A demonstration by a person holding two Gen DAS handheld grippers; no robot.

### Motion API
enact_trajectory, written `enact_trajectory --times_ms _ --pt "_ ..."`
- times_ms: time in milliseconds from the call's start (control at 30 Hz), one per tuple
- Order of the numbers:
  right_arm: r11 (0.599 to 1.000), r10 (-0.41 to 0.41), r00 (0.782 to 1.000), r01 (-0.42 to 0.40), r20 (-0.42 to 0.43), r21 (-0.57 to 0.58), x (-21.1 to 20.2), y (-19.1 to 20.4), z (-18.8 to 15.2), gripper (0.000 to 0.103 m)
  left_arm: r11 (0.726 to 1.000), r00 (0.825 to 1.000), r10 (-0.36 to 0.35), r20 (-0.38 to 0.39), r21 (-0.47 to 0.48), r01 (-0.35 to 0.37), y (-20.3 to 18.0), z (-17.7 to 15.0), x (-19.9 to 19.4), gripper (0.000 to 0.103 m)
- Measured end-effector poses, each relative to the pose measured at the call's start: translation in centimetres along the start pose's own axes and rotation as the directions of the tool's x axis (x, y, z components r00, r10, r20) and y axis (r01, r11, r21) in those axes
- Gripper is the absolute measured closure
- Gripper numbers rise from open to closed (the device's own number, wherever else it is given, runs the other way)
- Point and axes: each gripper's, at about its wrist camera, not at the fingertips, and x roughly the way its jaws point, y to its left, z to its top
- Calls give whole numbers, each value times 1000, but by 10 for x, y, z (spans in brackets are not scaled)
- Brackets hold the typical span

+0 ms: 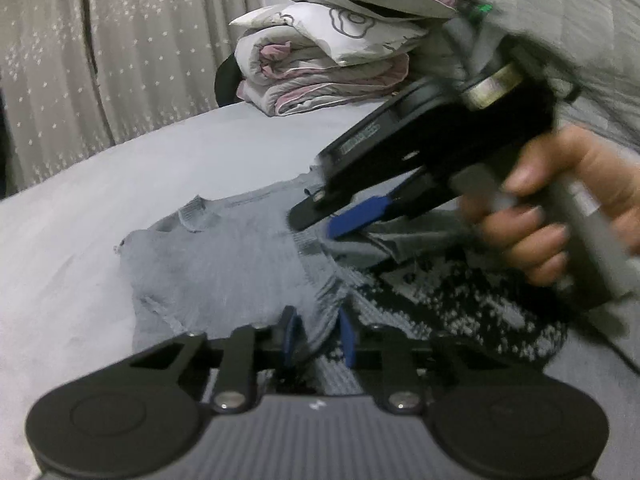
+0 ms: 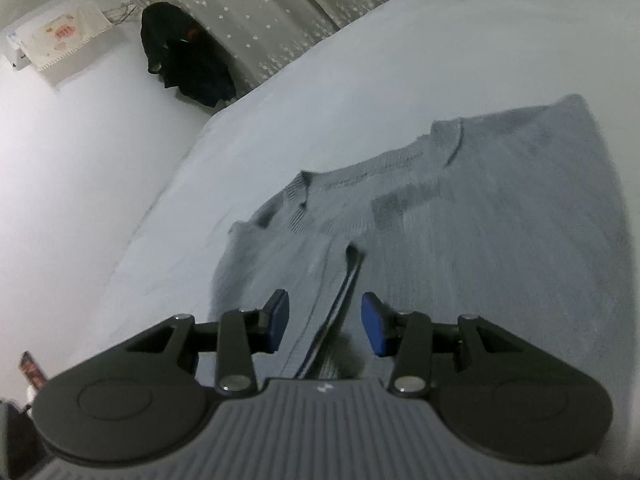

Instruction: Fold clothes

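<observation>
Left wrist view: the left gripper (image 1: 318, 334) has its blue pads clenched on a fold of the grey sweater (image 1: 224, 260), which lies spread on the pale bed sheet (image 1: 80, 216). Its black-and-white patterned part (image 1: 460, 312) lies to the right. The right gripper (image 1: 352, 220), held by a hand (image 1: 560, 208), hangs over the sweater with grey cloth beside its blue pad. Folded bedding (image 1: 320, 76) sits at the bed's far edge.

Right wrist view: the right gripper's (image 2: 325, 328) jaws stand released, apart, a raised crease of the sweater (image 2: 500, 232) between them, untouched.
</observation>
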Motion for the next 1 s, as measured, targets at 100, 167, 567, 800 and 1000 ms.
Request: enact_trajectory --times_ms 100,167,567,800,1000 --pt "998 -9 1000 10 21 -54 16 -1 3 89 999 1000 -3 6 -38 3 0 4 4 98" --pt "996 -15 999 19 43 -90 21 0 6 97 997 1000 -6 29 -73 8 1 7 3 98" --pt "981 -95 986 115 135 -153 19 -5 16 98 977 994 -102 31 -186 106 12 23 20 89" --pt "996 -45 983 57 178 -66 16 -27 2 98 925 999 12 52 -380 8 92 34 29 70" --pt "998 60 961 -48 271 -50 -5 -28 7 98 847 993 111 34 -526 -77 147 22 54 69"
